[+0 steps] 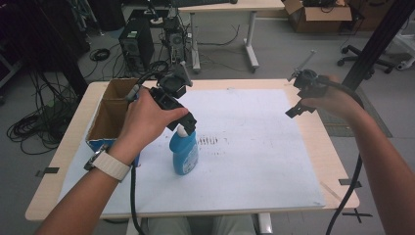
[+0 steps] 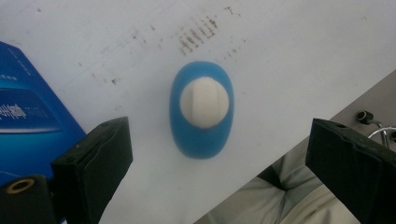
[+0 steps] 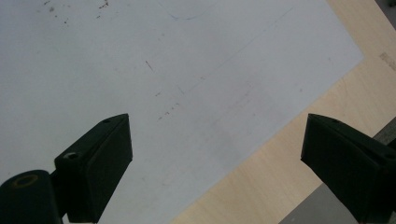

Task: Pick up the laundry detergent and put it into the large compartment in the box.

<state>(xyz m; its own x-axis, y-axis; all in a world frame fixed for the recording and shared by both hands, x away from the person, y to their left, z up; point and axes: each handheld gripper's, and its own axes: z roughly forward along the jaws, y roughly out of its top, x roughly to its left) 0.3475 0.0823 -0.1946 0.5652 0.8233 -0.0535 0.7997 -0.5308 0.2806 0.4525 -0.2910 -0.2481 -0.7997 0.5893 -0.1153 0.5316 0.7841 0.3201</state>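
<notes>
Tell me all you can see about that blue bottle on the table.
The blue bottle stands upright on the white sheet, beside an open cardboard box. It looks like smooth plastic, oval from above, with a white cap and a pale label on its front. The left gripper hangs right above it, jaws open to either side of the cap; none shows as touching it. Dark smudges mark the sheet just next to it.

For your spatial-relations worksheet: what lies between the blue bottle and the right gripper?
Only bare white sheet, in the high view, between the blue bottle and the right gripper.
</notes>
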